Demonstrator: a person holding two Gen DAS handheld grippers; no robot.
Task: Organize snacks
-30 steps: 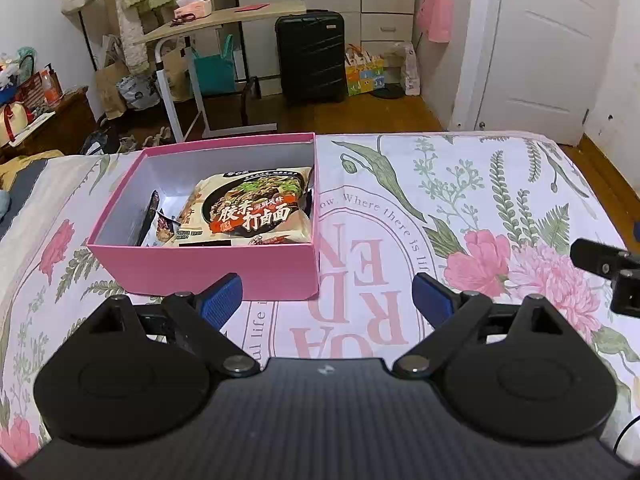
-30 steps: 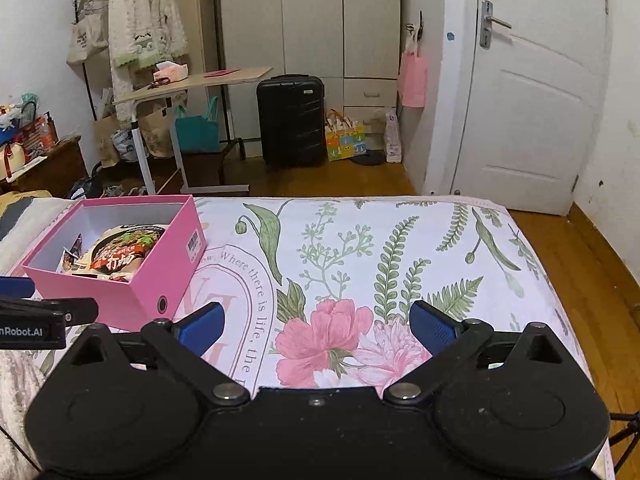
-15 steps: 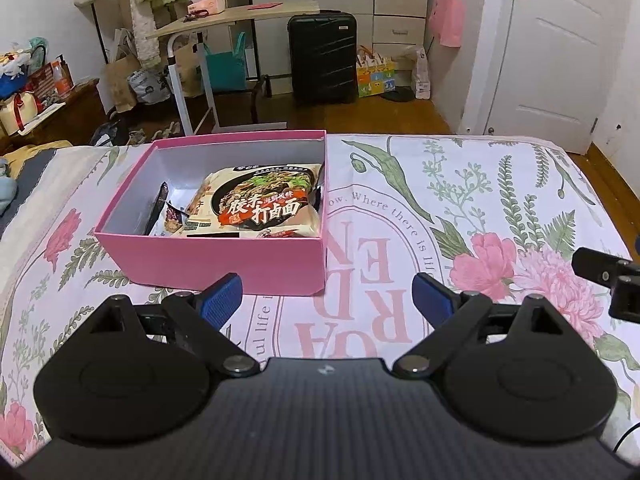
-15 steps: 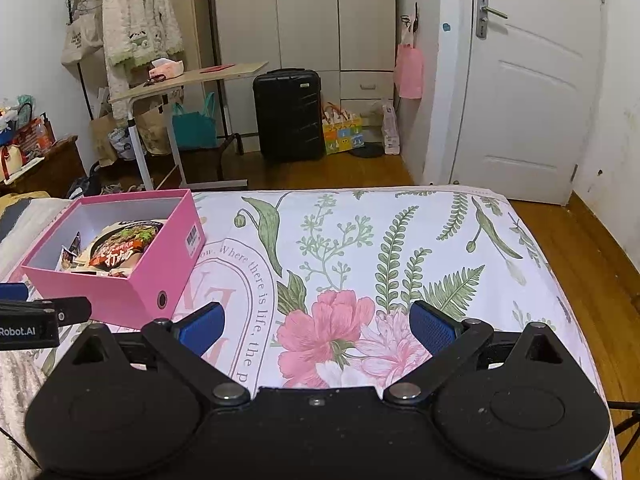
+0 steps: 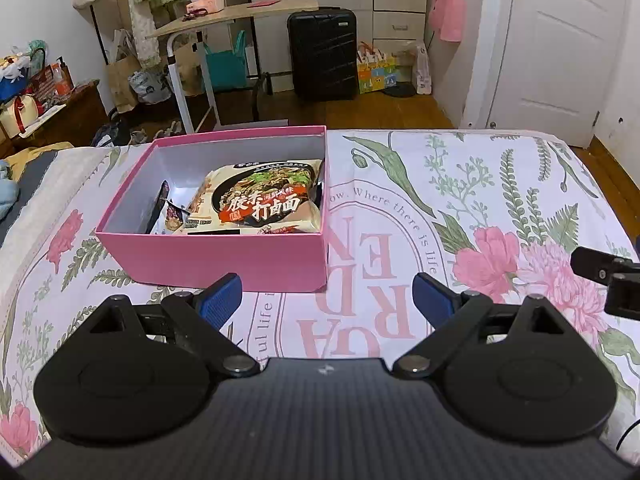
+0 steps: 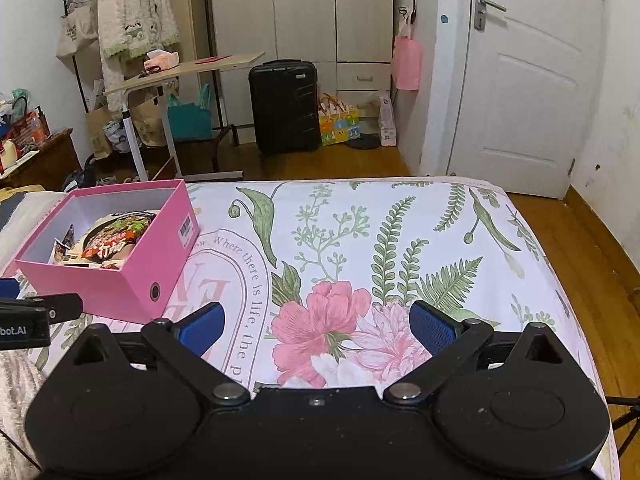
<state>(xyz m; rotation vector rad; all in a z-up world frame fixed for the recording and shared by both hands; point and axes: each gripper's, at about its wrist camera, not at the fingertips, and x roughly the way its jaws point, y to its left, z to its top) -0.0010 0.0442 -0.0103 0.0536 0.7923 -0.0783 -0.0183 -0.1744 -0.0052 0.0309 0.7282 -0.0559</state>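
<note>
- Two grippers were in view, and neither held anything. The left gripper [image 5: 327,294] had its jaws spread wide, with only printed cloth between the blue pads. The right gripper [image 6: 316,326] stood likewise, jaws wide apart over the pink flower print.
- The pink box [image 5: 216,254] sat on the floral bedspread [image 5: 460,184], just beyond the left gripper and to the far left of the right gripper.
- The noodle packet [image 5: 264,200] lay face up inside the box, against its right wall. Smaller snack packets [image 5: 170,214] lay to its left, partly hidden under it and behind the near wall.
- No loose snacks showed on the bedspread in either view, so the task was judged nearly or fully complete.
- Risk 1: the noodle packet rode high, tilted on the items beneath. A lid, if fitted, could catch on it or crush it.
- Risk 2: the box rested on soft bedding. A push from the left gripper against the near wall could tip or slide it.
- Risk 3: the grippers sat near each other at the box's near right corner. Simultaneous reaches toward the box could cause a collision.
</note>
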